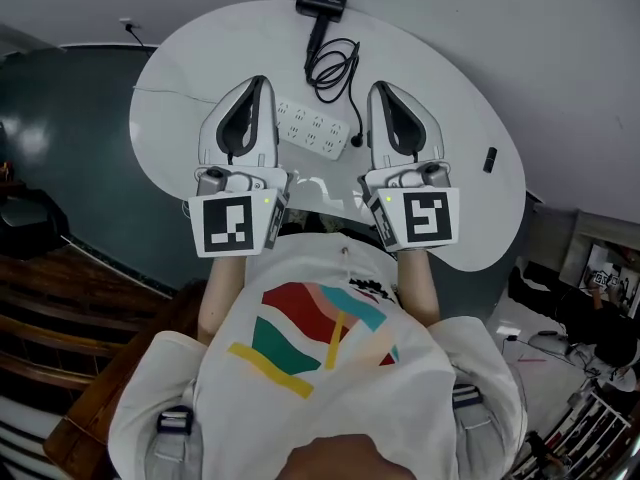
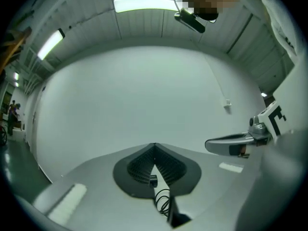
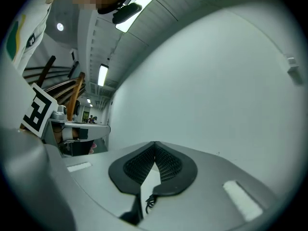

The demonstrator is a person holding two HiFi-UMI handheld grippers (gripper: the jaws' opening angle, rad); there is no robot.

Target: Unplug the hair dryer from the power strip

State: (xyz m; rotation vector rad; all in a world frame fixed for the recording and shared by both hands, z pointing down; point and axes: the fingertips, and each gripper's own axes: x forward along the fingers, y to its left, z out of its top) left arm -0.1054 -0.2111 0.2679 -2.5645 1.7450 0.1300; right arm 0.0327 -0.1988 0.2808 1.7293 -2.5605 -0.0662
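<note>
A black hair dryer (image 1: 322,6) lies at the far side of the white round table (image 1: 450,88). Its coiled black cord (image 1: 335,68) runs down to the right end of the white power strip (image 1: 312,128); whether the plug sits in a socket cannot be told. My left gripper (image 1: 258,84) and right gripper (image 1: 381,89) hang level above the table, one on each side of the strip, both shut with nothing in them. In the left gripper view the pads meet (image 2: 154,146) and the cord (image 2: 163,203) shows below them. The right gripper view shows its jaws closed (image 3: 155,144).
A small black object (image 1: 489,159) lies near the table's right edge. A pale wall stands behind the table. Dark floor and wooden steps (image 1: 40,298) are at the left. The person's white shirt (image 1: 330,358) fills the near side.
</note>
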